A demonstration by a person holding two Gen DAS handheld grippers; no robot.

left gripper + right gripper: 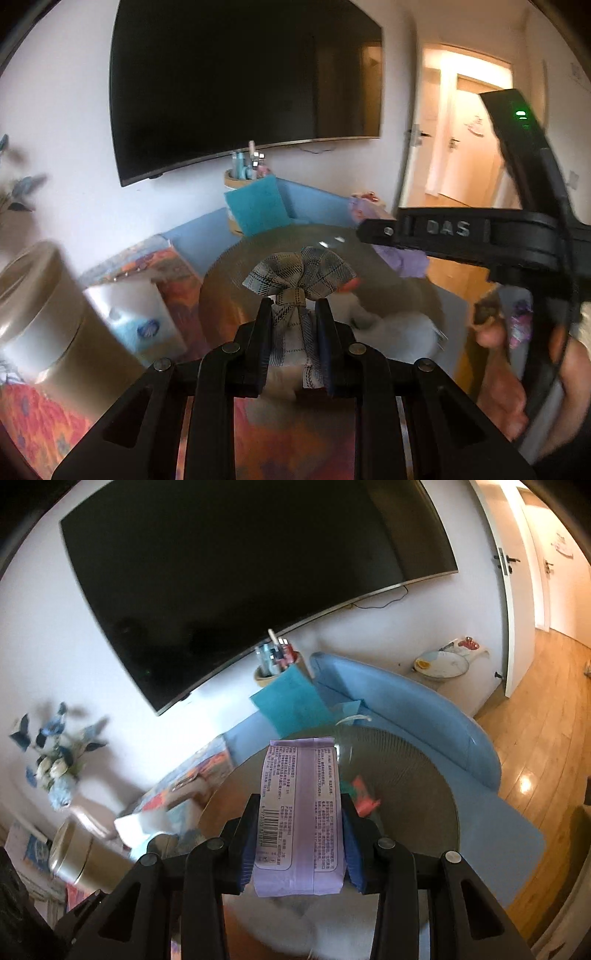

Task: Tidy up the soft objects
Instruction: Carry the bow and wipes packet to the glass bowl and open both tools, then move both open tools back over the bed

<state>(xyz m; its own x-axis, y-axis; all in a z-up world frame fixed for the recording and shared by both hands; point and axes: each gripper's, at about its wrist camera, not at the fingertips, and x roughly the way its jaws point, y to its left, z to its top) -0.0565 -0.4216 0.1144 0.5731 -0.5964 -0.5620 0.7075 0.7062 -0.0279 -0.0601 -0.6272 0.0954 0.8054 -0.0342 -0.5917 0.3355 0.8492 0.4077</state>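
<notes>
Left gripper (293, 308) squeezes soft checked cloth bow (300, 277), fan-shaped top. Right gripper (299, 805) grips flat purple packet (300, 812), shiny, printed, above round glass bowl (413, 768).

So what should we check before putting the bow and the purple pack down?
1. Left gripper shut on the plaid bow: ok.
2. Right gripper shut on the purple packet: ok.
3. Both carried above the round glass table: ok.
4. Bare glass free for setting down: ok.
5. Where the soft things belong: cannot tell.
</notes>
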